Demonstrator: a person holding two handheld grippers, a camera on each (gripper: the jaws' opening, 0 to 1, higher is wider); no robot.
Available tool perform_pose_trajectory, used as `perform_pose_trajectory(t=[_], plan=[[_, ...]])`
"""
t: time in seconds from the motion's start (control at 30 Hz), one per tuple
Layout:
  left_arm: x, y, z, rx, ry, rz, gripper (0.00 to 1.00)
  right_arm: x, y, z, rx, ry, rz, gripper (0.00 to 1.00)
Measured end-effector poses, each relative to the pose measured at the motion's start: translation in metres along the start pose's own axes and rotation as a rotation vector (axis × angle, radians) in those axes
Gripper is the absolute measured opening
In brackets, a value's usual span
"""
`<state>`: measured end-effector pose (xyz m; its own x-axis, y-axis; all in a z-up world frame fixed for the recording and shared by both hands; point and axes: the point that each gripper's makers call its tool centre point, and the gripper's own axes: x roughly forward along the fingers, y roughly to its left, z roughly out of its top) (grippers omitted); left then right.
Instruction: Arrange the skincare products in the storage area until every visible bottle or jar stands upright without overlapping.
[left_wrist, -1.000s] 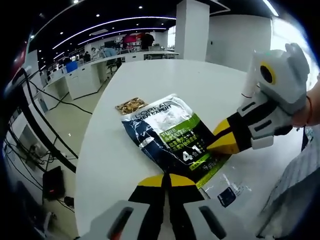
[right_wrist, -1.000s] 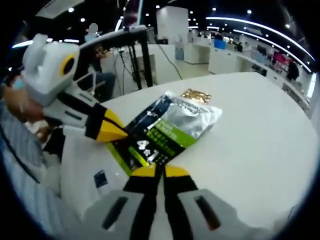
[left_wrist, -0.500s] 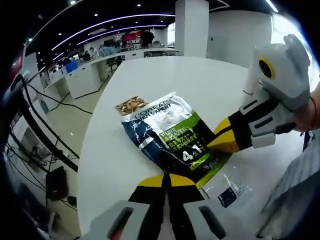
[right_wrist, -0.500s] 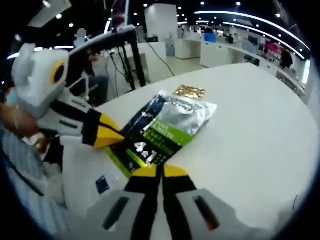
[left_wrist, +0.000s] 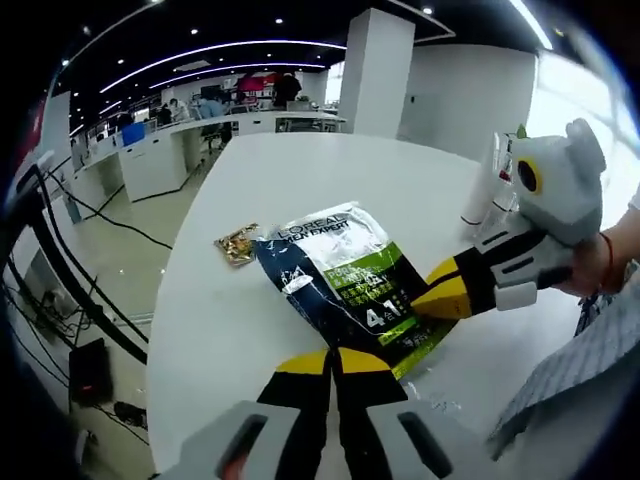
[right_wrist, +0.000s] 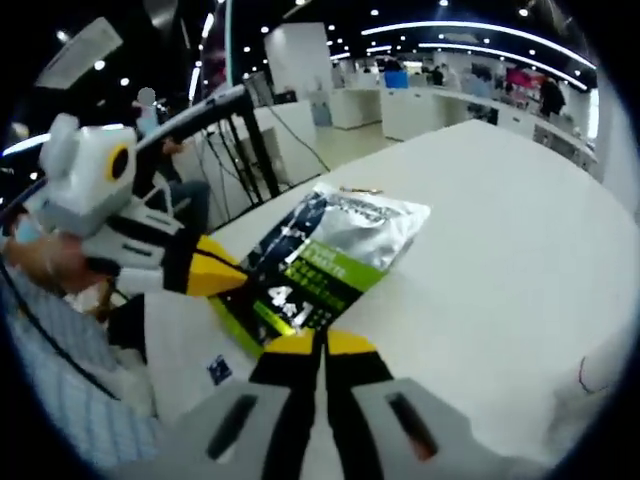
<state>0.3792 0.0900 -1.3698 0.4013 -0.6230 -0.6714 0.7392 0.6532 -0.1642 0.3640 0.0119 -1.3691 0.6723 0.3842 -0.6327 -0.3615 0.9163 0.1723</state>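
Pouch (left_wrist: 350, 290) corners sit clamped in both your tongs: left gripper (left_wrist: 335, 362) pinches the near edge, right gripper (right_wrist: 308, 345) its own corner. Compared with a second ago, the pouch has lifted off the white table (left_wrist: 300, 170) and swung, exposing a white tube (left_wrist: 480, 190) beyond. Bottles remain unsorted.

A small gold-coloured packet (left_wrist: 236, 246) is lying on the white round table (left_wrist: 300, 180), left of centre in the left gripper view. Long white desks (left_wrist: 150, 150) are running along the upper left there, with black cables (left_wrist: 90, 310) trailing across the floor at left.
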Motion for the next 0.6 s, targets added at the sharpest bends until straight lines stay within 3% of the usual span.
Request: perform_pose_trajectory(t=[0.03,0.07,0.23,0.6], plan=[[0.000,-0.001,0.001,-0.002,0.000,-0.005,0.01,-0.002,-0.002,0.000,0.001,-0.001,-0.006,0.01],[0.000,-0.010,0.006,0.011,0.006,-0.050,0.01,-0.004,-0.006,-0.002,0.008,0.003,-0.021,0.01],[0.001,-0.019,0.017,0.005,-0.007,-0.087,0.01,-0.015,-0.014,-0.004,0.040,-0.004,-0.043,0.01],[0.003,-0.040,0.043,0.005,-0.090,-0.123,0.01,-0.049,-0.031,0.017,0.072,-0.124,-0.105,0.01]])
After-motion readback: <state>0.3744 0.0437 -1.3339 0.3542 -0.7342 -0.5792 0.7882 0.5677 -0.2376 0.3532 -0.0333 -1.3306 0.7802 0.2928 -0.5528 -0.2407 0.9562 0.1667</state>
